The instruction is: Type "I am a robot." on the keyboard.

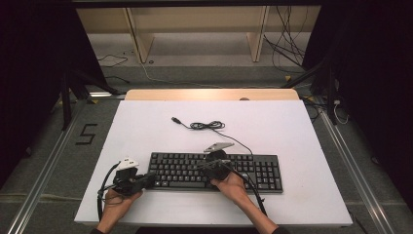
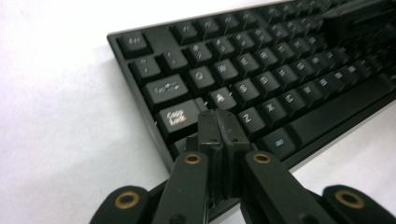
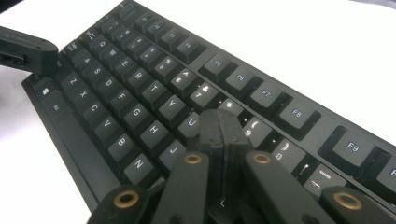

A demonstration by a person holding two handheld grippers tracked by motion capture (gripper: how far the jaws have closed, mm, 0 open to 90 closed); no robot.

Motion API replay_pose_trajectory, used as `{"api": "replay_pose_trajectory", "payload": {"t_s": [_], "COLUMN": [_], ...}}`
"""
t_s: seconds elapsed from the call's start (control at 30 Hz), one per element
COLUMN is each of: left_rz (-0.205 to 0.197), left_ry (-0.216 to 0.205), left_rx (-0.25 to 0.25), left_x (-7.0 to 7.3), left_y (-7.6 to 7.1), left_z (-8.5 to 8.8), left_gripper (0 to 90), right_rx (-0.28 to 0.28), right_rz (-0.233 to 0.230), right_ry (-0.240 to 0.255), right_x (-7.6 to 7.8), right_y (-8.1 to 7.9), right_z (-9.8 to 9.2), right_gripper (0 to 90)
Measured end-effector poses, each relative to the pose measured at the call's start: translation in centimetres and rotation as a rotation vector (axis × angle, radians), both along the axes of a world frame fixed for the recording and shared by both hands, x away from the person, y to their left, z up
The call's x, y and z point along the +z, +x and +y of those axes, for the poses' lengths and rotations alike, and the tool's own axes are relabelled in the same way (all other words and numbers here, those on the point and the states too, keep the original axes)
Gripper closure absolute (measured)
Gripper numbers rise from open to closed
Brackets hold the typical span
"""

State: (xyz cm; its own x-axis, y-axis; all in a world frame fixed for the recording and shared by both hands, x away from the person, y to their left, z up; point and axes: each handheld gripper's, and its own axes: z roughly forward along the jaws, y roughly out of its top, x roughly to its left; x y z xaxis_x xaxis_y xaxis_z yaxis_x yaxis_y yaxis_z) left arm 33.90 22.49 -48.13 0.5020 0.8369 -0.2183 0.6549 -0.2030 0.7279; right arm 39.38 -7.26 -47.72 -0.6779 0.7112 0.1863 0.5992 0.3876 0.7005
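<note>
A black keyboard [image 1: 243, 171] lies across the near middle of a white board [image 1: 146, 126]. My left gripper [image 1: 152, 179] is at the keyboard's left end, jaws shut with nothing between them. In the left gripper view its tip [image 2: 219, 119] rests over the keys between Caps Lock [image 2: 176, 116] and Z. My right gripper [image 1: 202, 165] hovers over the keyboard's middle, also shut and holding nothing. In the right gripper view its tip [image 3: 219, 119] sits low over the keys by U [image 3: 191, 122] and J. Whether either tip presses a key I cannot tell.
The keyboard's thin black cable [image 1: 207, 125] lies coiled behind it, ending in a USB plug [image 1: 176, 119]. A wooden table edge [image 1: 209, 94] shows past the board. Metal rails, dark stands and loose floor cables [image 1: 287, 48] surround the table.
</note>
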Motion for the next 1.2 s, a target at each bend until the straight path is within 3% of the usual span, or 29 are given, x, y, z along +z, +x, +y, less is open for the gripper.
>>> {"api": "replay_pose_trajectory", "payload": {"t_s": [0.33, 0.63, 0.77, 0.93, 1.2], "left_rz": [-0.054, -0.109, -0.141, -0.147, -0.183], "left_ry": [-0.049, -0.116, -0.138, -0.150, -0.167], "left_rx": [0.000, -0.024, -0.028, -0.026, -0.034], "left_x": [0.7, 1.2, 1.5, 1.5, 1.7], "left_y": [-0.4, -0.7, -0.9, -0.9, -1.2], "left_z": [0.0, -0.3, -0.4, -0.3, -0.4], "left_gripper": [77.3, 46.9, 41.4, 36.0, 32.7], "right_rx": [0.001, 0.041, 0.061, 0.093, 0.125], "right_rz": [-0.005, -0.015, -0.023, -0.027, -0.035], "right_ry": [0.076, 0.122, 0.137, 0.149, 0.143], "right_x": [0.9, 1.8, 2.1, 2.4, 2.4], "right_y": [-0.3, -1.0, -1.5, -2.1, -3.1], "right_z": [-0.6, -0.8, -0.9, -0.9, -1.0], "right_gripper": [77.2, 47.4, 43.5, 41.5, 43.3]}}
